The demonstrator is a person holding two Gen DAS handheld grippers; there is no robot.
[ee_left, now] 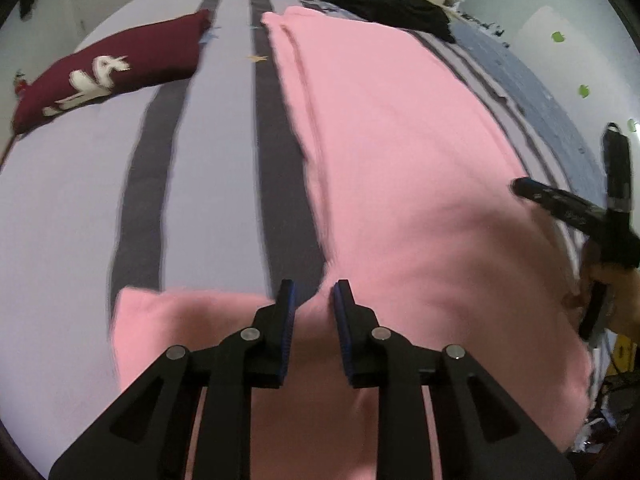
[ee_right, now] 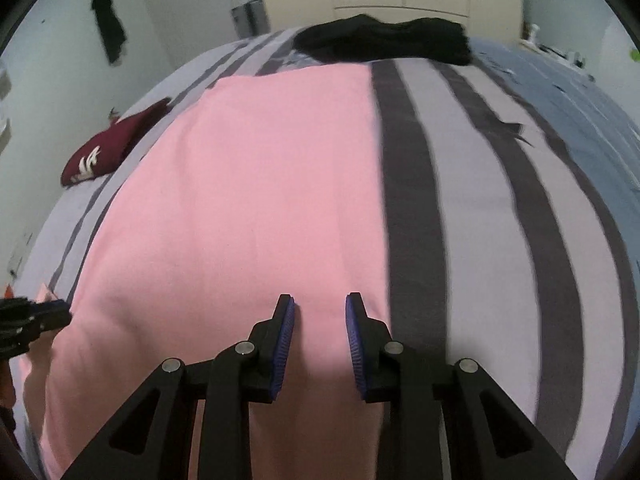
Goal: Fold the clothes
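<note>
A pink garment (ee_left: pixel 400 168) lies flat on the striped bed, its long sides folded in; it also shows in the right wrist view (ee_right: pixel 256 200). My left gripper (ee_left: pixel 313 292) is open and empty, hovering over the near left part of the garment where a pink flap (ee_left: pixel 168 320) sticks out left. My right gripper (ee_right: pixel 320 306) is open and empty, above the garment's near right edge. The right gripper also shows at the right edge of the left wrist view (ee_left: pixel 568 176). The left gripper's tip shows at the left edge of the right wrist view (ee_right: pixel 36 316).
The bed sheet (ee_left: pixel 208 184) is lavender with dark stripes. A folded maroon garment with white print (ee_left: pixel 108 72) lies at the far left. A black clothes pile (ee_right: pixel 384 40) sits at the far end. Clutter lies on the floor beyond the bed's right side (ee_left: pixel 616 360).
</note>
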